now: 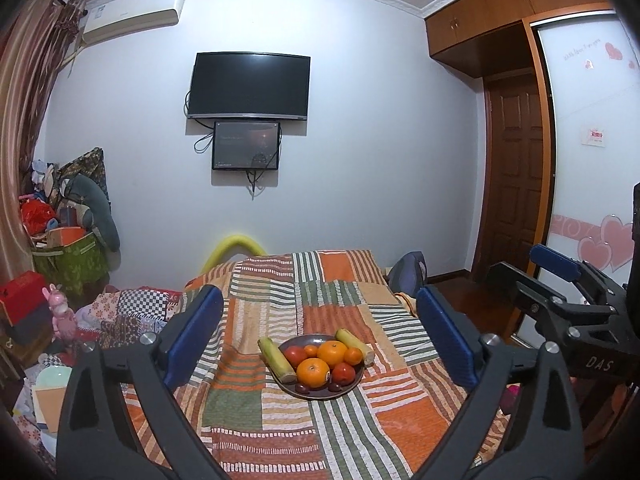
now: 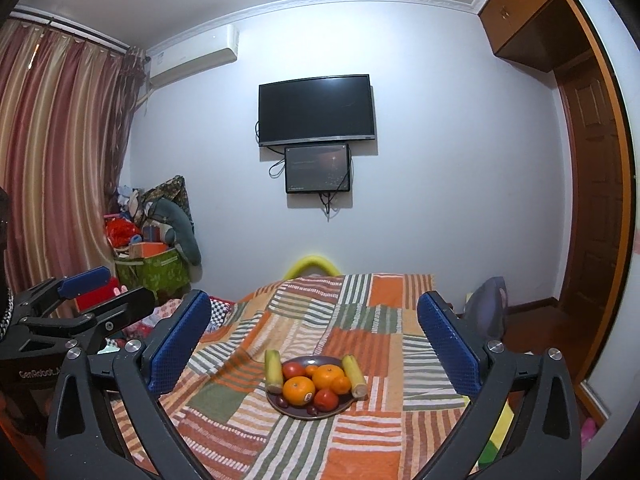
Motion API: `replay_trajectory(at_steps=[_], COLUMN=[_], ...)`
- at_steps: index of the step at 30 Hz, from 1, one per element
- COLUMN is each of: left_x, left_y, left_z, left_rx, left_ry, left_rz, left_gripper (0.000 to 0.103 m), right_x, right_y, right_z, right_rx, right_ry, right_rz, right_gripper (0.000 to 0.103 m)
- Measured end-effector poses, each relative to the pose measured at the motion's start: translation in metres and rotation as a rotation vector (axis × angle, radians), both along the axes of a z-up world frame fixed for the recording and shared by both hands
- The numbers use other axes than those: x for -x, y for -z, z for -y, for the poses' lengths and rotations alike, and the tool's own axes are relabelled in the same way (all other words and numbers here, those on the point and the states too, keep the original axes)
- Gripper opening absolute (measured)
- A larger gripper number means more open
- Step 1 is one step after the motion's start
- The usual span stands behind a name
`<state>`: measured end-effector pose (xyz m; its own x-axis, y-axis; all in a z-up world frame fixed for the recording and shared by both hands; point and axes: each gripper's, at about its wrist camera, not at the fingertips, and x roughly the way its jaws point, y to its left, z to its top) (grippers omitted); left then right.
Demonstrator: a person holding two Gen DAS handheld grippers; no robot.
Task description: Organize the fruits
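A dark round plate [image 1: 348,391] [image 2: 340,410] sits on a patchwork striped blanket. It holds two large oranges [image 1: 313,372] [image 2: 298,391], small tangerines, red tomatoes [image 1: 295,355] [image 2: 326,399], dark dates and two pale green cane pieces [image 1: 277,361] [image 2: 274,372] at its left and right rims. My left gripper [image 1: 320,340] is open and empty, held back from the plate. My right gripper [image 2: 314,344] is open and empty too, also short of the plate. Each gripper shows at the edge of the other's view: the right one [image 1: 560,276], the left one [image 2: 92,288].
The blanket [image 1: 256,412] [image 2: 380,320] covers a bed. Left of it lie cluttered boxes, toys and a green bin [image 1: 72,260] [image 2: 160,272]. A TV [image 1: 248,86] hangs on the far wall. A wooden door and wardrobe [image 1: 516,176] stand at the right.
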<state>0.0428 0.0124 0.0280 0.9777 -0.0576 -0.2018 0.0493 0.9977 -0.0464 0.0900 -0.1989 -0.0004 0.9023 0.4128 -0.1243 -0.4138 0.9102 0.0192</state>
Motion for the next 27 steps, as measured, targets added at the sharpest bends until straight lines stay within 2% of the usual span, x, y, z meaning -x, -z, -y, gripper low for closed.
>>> replay_trajectory(at_steps=[27], left_x=[0.0013], left_y=[0.0051], left_z=[0.0015], left_rx=[-0.002], left_ry=[-0.017], left_rz=[0.001], left_gripper=[0.102], right_x=[0.0019], right_y=[0.0004], right_z=[0.0005], right_rx=[-0.004], right_ry=[0.000], right_rz=[-0.014], right_gripper=[0.103])
